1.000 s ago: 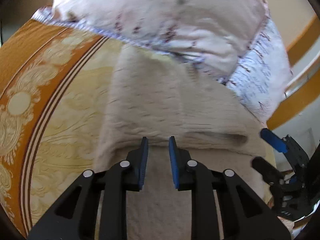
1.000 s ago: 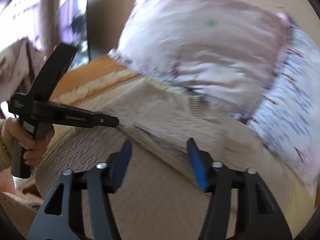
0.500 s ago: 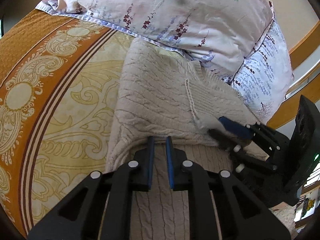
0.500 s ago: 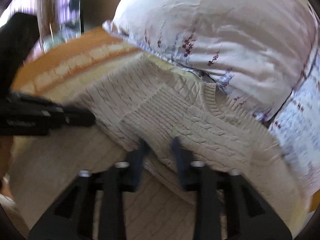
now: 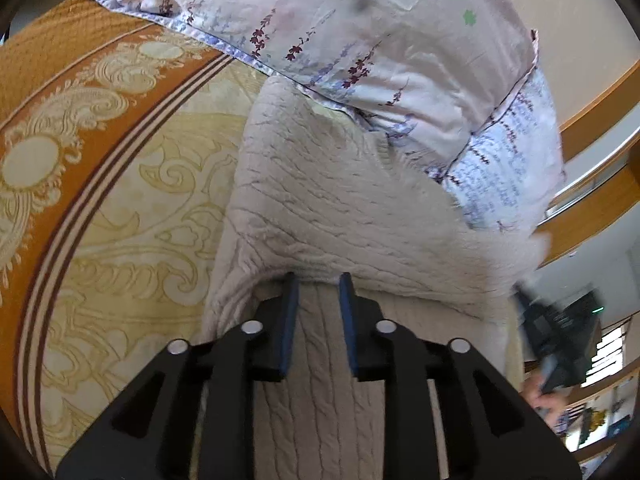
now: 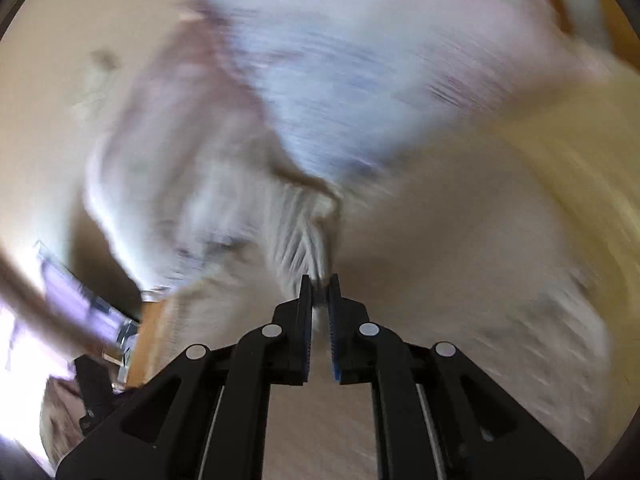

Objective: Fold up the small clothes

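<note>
A cream cable-knit sweater (image 5: 340, 208) lies partly folded on the bed, its top against the pillows. My left gripper (image 5: 319, 278) rests low on it, tips at the edge of the folded-over layer. Its jaws are opening, and only the flat lower layer shows in the gap, not pinched. The right wrist view is heavily blurred; there my right gripper (image 6: 320, 280) is shut on a pinch of the sweater (image 6: 296, 236). In the left wrist view the right gripper (image 5: 560, 344) is a dark blur at the sweater's right edge, a hand (image 5: 536, 396) below it.
A floral pillow (image 5: 360, 40) and a second printed pillow (image 5: 508, 176) lie just beyond the sweater. The orange and yellow patterned bedspread (image 5: 100, 200) spreads to the left. A wooden bed frame (image 5: 600, 92) curves along the right.
My right gripper closed on the sweater near its right side, then swung off to the right while rolling. My left gripper narrowed, then widened again, staying in place.
</note>
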`<state>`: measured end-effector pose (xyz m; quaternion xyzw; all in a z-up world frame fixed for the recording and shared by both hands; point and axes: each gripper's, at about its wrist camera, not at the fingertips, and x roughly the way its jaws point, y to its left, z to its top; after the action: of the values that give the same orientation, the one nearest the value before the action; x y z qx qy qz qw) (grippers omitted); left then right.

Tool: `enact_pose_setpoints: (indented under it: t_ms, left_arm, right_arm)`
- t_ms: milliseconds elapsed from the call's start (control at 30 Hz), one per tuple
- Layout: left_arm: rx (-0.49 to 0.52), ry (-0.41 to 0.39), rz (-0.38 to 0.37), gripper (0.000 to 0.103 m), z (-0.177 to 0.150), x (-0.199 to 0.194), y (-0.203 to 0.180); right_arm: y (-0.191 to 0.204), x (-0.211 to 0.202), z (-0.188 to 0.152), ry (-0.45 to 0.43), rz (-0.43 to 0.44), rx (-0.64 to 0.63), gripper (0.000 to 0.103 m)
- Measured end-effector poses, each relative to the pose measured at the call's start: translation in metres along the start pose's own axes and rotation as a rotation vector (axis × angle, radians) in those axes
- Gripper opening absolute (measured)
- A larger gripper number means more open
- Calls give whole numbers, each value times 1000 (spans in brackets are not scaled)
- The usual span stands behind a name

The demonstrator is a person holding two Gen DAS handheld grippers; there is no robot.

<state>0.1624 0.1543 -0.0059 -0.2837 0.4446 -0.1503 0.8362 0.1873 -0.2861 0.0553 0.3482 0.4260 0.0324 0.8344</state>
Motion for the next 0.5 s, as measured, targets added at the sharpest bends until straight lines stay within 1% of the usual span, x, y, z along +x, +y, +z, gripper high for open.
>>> enact_pose_setpoints:
  t_ms: [33,67,100,133,200,233,267,367,433,500]
  left_arm:
    - [8,-3,-9,34,-2,-3,-1]
    - [21,-7,-12,38,-5,-7,-2]
    - [42,-12,-11,42,-9,-12,-5]
    - [58,-14,-9,46,-12,-16,-6]
    - [84,-17,4,49,-19,-25,-8]
    - [94,-19,10,50,-22,-29,-8]
    - [103,-20,21,50,-26,-34,-8]
    - [111,-25,44,50,-31,-44,-6]
    - [112,-27,44,50,-33,-48,-4]
    - [122,-25,54,50,-34,-50,-5]
  right_arm:
    - [-15,-1,-1,34,-12,50,10]
    - [-27,-3,-1,50,-3,97,10]
    - [-34,-6,0,53,12,132,14]
    - [-43,-14,4,38,31,174,28]
    - [-46,-25,10,2,31,188,48]
    - [-44,-26,14,-11,19,174,49]
    - [-42,-23,18,-5,9,159,49]
    - [-36,-3,25,34,-11,133,48]
    - [-41,6,23,69,-46,145,48]
    - [-44,12,22,84,-67,154,48]
